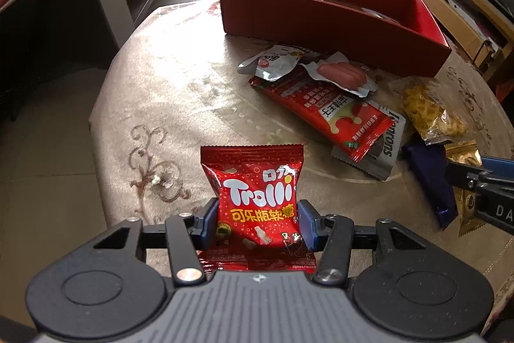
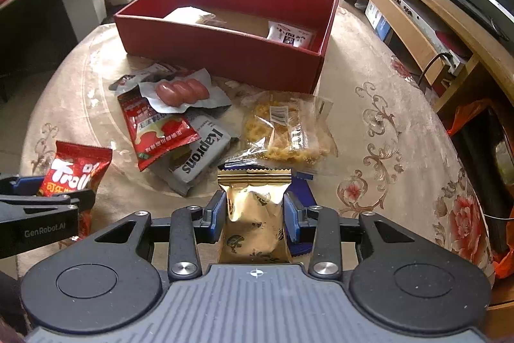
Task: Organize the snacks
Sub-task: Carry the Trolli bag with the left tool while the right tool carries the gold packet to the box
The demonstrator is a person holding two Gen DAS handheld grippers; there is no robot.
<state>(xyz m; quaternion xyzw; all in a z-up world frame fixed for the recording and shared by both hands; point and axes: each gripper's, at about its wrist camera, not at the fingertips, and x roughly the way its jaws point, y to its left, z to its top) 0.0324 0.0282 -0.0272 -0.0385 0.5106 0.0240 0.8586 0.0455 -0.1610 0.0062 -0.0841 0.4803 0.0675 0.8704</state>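
Left gripper (image 1: 256, 222) pinching a red gummy packet (image 1: 255, 198), pads pressed on both side edges; right gripper (image 2: 253, 212) likewise pressed on a gold packet (image 2: 255, 214).

Both packets held above the near part of the table (image 1: 154, 92); red box (image 2: 225, 53) far across it, holding a white packet (image 2: 290, 36) and a second pale wrapper.

Between grippers and box: loose pile of sausage pack (image 2: 183, 92), long red sachet (image 2: 157, 130), grey packet (image 2: 199, 159), clear bag of yellow crackers (image 2: 286, 134), dark blue packet (image 1: 432, 179).

Risks, as judged: slippery foil sliding out of an edge grip during the carry; puffed packets bursting or buckling under hard pressure; the pile snagged or swept aside on a low path; a packet catching on the box's near wall; the two grippers colliding when converging on one box.

Surface: round table under a beige cloth with floral scrollwork, glare at centre.

Room: tiled floor, dark counter with red bags far left, wooden shelving and lace trim right.
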